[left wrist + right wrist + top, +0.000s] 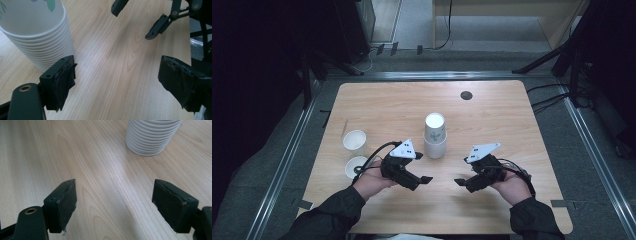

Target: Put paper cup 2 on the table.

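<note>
Left jaws: the left gripper point(428, 178) has its jaws wide apart with only bare wood between them; nothing held, nothing touched
Left jaws, nearest thing: in the left gripper view one pad sits just beside the foot of the stack of paper cups point(37, 32); whether they touch cannot be told
Right jaws: the right gripper point(458, 182) also has its jaws spread wide and holds nothing, with bare worktop point(37, 157) under the gap
Grippers to each other: tips point inward, facing one another, near but apart
Stack position: the stack stands near the middle of the worktop, beyond the gap between the two grippers, closer to the left one
Stack axis: long axis upright, mouth facing up, base flat on the wood; many nested rims ring its lower part
Stack print: a leaf pattern on the top cup
Single cups: two lone paper cups point(355, 141) point(357, 166) stand at the left side of the worktop, mouths up, near the left hand point(371, 182)
Right hand point(512, 187): near the front edge, well apart from the stack
</note>
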Demonstrator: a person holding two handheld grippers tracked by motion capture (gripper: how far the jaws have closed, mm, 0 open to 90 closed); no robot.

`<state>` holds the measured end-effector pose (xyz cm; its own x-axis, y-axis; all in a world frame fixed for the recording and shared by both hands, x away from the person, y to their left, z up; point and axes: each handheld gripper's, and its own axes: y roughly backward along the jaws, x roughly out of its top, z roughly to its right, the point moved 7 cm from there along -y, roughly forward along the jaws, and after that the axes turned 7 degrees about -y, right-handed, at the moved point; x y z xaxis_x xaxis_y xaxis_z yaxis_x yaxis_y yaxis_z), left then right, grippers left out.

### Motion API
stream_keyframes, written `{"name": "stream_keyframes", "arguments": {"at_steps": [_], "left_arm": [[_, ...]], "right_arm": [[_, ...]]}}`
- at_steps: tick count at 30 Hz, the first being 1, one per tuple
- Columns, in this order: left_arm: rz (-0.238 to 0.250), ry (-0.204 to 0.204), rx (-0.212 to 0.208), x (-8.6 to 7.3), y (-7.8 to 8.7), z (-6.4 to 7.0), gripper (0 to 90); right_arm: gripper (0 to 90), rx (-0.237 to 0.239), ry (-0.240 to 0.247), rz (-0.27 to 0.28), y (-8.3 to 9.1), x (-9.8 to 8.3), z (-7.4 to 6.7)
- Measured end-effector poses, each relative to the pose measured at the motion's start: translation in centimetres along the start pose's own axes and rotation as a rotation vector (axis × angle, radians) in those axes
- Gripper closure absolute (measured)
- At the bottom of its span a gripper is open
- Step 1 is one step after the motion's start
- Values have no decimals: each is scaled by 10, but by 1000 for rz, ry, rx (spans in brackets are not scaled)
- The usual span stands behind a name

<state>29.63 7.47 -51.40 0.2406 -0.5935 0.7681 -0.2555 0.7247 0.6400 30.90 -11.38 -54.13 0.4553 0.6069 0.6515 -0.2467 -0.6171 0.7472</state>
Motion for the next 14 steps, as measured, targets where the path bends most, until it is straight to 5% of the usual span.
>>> {"name": "stream_keyframes", "arguments": {"at_steps": [11, 14], "left_arm": [[8, 5, -7, -1, 0, 0, 149], [59, 20, -20, 2, 3, 1, 151]], "right_arm": [[201, 4, 21, -34, -4, -2, -2], [191, 1, 41, -94, -10, -8, -2]]}}
